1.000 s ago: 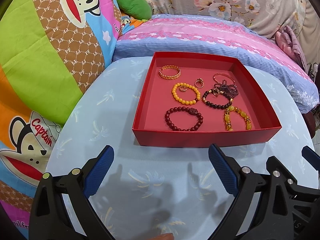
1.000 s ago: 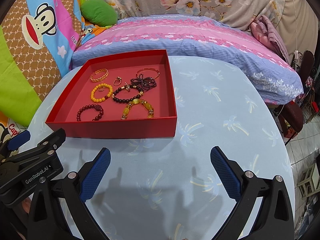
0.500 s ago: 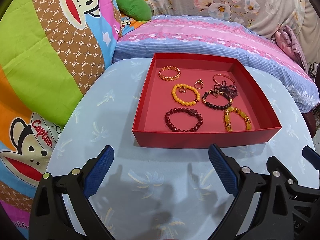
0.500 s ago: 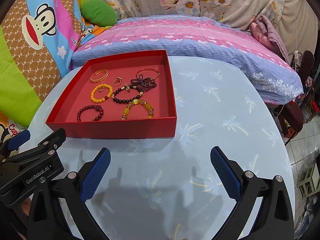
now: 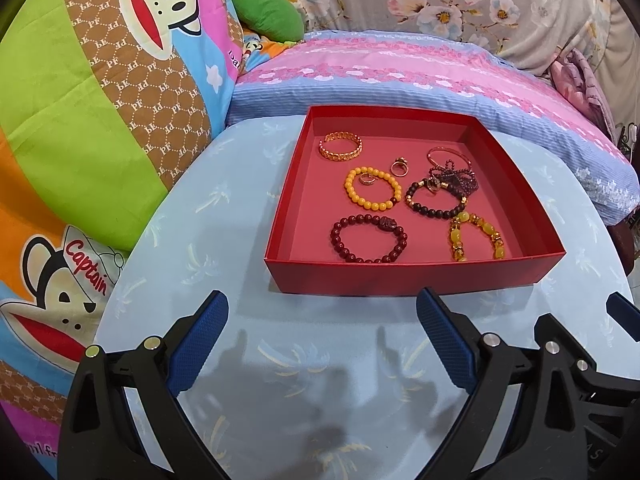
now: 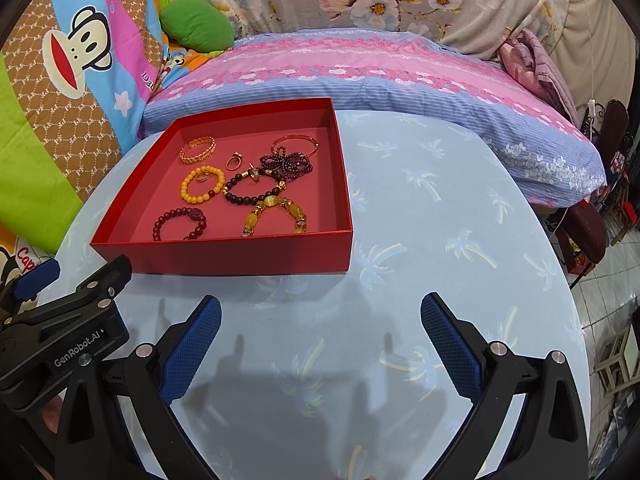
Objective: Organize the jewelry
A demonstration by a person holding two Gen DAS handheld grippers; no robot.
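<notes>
A red tray point(image 5: 412, 276) point(image 6: 224, 256) stands on a round light-blue table. It holds several pieces: a gold chain bangle point(image 5: 340, 146), an orange bead bracelet point(image 5: 372, 193), a dark red bead bracelet point(image 5: 369, 239), a black bead bracelet point(image 5: 434, 201), a yellow stone bracelet point(image 5: 476, 237), a thin rose-gold bangle point(image 5: 448, 156), a purple bead strand point(image 5: 456, 178) and small rings point(image 5: 399, 167). My left gripper point(image 5: 322, 314) is open and empty, just in front of the tray. My right gripper point(image 6: 320, 316) is open and empty, in front of the tray's right corner.
The table point(image 6: 440, 208) is bordered by a cartoon-monkey cushion point(image 5: 80, 120) on the left and a pink and blue striped pillow point(image 5: 400, 72) behind. A green cushion point(image 6: 196, 26) lies further back. Stools and floor point(image 6: 616, 352) show past the right edge.
</notes>
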